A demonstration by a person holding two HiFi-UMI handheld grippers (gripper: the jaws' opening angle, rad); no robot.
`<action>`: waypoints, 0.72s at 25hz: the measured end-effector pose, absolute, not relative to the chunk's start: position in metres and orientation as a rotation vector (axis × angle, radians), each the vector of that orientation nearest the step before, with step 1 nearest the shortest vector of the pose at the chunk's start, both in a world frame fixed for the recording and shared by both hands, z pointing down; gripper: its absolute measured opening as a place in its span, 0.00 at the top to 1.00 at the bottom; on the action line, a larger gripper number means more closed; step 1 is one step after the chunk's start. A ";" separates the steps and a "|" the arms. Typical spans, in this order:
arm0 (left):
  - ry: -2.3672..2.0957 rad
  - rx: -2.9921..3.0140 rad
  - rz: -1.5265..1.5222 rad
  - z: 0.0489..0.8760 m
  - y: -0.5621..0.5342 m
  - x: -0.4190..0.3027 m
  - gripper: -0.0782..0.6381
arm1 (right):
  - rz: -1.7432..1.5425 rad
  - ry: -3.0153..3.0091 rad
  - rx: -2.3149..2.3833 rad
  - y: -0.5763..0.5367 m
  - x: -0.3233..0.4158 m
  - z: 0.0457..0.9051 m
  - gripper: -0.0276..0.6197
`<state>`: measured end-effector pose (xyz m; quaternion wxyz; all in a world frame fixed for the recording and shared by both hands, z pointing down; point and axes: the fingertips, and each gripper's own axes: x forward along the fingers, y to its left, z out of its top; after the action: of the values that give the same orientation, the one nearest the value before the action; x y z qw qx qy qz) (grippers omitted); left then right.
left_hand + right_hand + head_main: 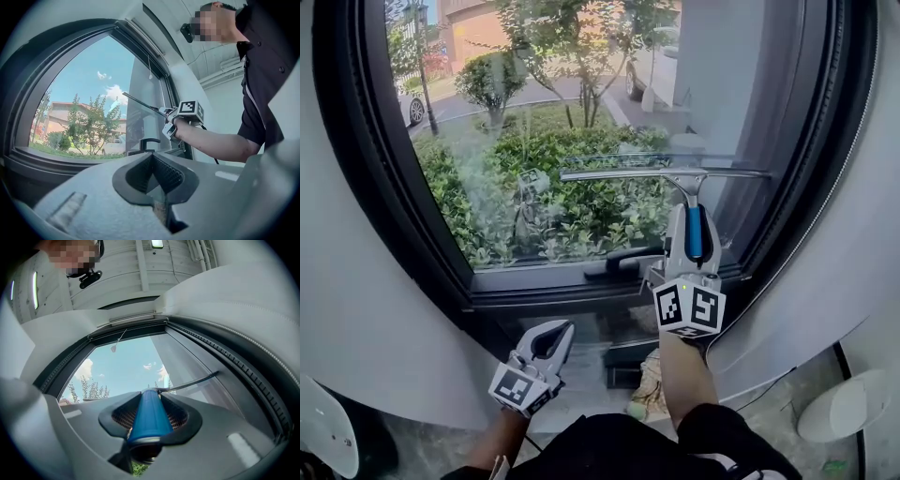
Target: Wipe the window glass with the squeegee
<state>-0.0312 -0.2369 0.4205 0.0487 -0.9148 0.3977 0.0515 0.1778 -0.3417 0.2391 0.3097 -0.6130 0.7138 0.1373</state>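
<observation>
Right gripper (pixel 692 221): jaws clamped on the blue handle of the squeegee (pixel 695 233), one pad on each side. In the right gripper view the handle (pixel 149 417) fills the hollow between the pads and its butt end points back at the camera.

Squeegee stands upright above the gripper. Its metal neck rises to the blade (pixel 661 173), which lies level across the lower right part of the window glass (pixel 534 112), above the pane's bottom edge and reaching towards its right edge. The blade appears to rest on the glass; I cannot confirm contact along its whole length.

Left gripper (pixel 555 330): held low, below the bottom rail of the window frame (pixel 553 292) and well apart from the glass. In the left gripper view (pixel 157 176) the jaw tips meet, with only the ribbed hollow showing between them and nothing in it.

A dark window handle (pixel 617 265) sits on the bottom rail just left of the right gripper
</observation>
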 end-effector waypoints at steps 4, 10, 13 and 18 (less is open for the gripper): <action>1.213 -2.787 0.159 0.420 -0.237 -0.032 0.89 | 0.349 1.892 -1.623 -0.343 0.177 0.244 0.75; 1.215 -2.788 0.153 0.422 -0.233 -0.034 0.89 | 0.334 1.897 -1.630 -0.340 0.178 0.251 0.75; 1.216 -2.788 0.151 0.423 -0.232 -0.034 0.89 | 0.320 1.899 -1.635 -0.339 0.178 0.256 0.75; 1.216 -2.796 0.151 0.424 -0.233 -0.033 0.89 | 0.299 1.906 -1.644 -0.340 0.178 0.264 0.75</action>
<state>-0.0331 -0.2328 0.4244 0.0446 -0.9150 0.3980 0.0493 0.1781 -0.3399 0.2637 0.2990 -0.6189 0.7176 0.1125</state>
